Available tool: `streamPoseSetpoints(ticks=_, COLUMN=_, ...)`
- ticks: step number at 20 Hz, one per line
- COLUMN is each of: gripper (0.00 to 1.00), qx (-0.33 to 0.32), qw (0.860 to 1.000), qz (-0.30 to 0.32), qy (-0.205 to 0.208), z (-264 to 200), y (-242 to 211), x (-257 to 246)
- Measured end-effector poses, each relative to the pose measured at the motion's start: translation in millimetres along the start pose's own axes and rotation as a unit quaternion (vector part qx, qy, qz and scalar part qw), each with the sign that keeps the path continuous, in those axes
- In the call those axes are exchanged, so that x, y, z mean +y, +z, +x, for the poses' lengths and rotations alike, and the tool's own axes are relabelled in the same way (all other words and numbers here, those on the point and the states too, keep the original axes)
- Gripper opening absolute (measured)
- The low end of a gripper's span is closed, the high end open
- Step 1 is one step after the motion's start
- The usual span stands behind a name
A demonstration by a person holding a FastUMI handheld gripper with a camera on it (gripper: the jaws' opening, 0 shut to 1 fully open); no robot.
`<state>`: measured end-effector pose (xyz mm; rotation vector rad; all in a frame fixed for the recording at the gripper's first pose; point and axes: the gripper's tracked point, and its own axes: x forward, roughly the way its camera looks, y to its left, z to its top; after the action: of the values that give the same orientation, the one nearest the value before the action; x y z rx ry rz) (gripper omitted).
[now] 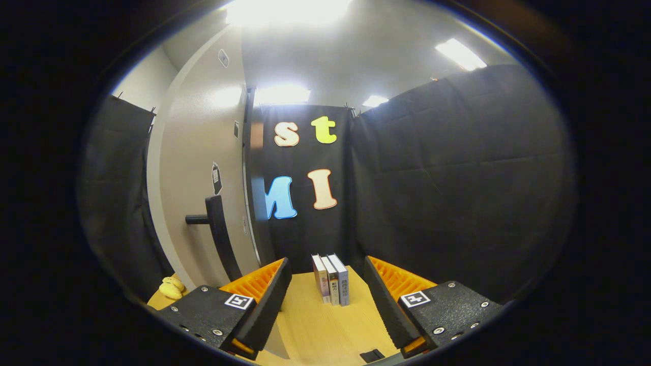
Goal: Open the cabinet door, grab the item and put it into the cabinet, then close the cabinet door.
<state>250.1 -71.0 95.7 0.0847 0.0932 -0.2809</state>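
Gripper [325, 277] held with fingers wide apart over light wooden tabletop [310, 325], three upright books [331, 278] just ahead between them, grey cabinet door [203, 193] with dark handle [216, 223] alongside, ceiling lights above.

Three upright books [331, 278] stand on the tabletop beside the grey cabinet door [203, 168].

Three books [330, 279] standing with printed spines, the characters too small to read. Left of the books and higher, on the door [198, 152], a dark sticker [216, 178] with a pale patch, illegible. Above it, two small plates [224, 57], unreadable. Either side of the books, on the gripper [325, 264] fingers held wide apart, square black-and-white markers [239, 301], patterns only, no letters or numbers.
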Motion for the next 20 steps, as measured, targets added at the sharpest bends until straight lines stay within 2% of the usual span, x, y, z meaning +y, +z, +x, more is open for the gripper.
streamPoseSetpoints(ticks=3, gripper=0.90, qx=0.000, qw=1.000, qz=-0.006, qy=0.020, z=0.3, y=2.4, x=14.0)
streamPoseSetpoints(ticks=6, gripper=0.86, qx=-0.008, qw=1.000, qz=-0.018, qy=0.016, z=-0.6, y=6.4, x=20.2)
streamPoseSetpoints(ticks=8, gripper=0.86, qx=-0.004, qw=1.000, qz=-0.008, qy=0.028, z=-5.1, y=4.8, x=28.8)
streamPoseSetpoints(ticks=16, gripper=0.85, qx=0.003, qw=0.995, qz=-0.015, qy=0.100, z=-19.2, y=-0.4, x=108.1)
streamPoseSetpoints(ticks=20, gripper=0.85, qx=0.003, qw=0.992, qz=-0.022, qy=0.122, z=-19.1, y=-0.2, x=142.1)
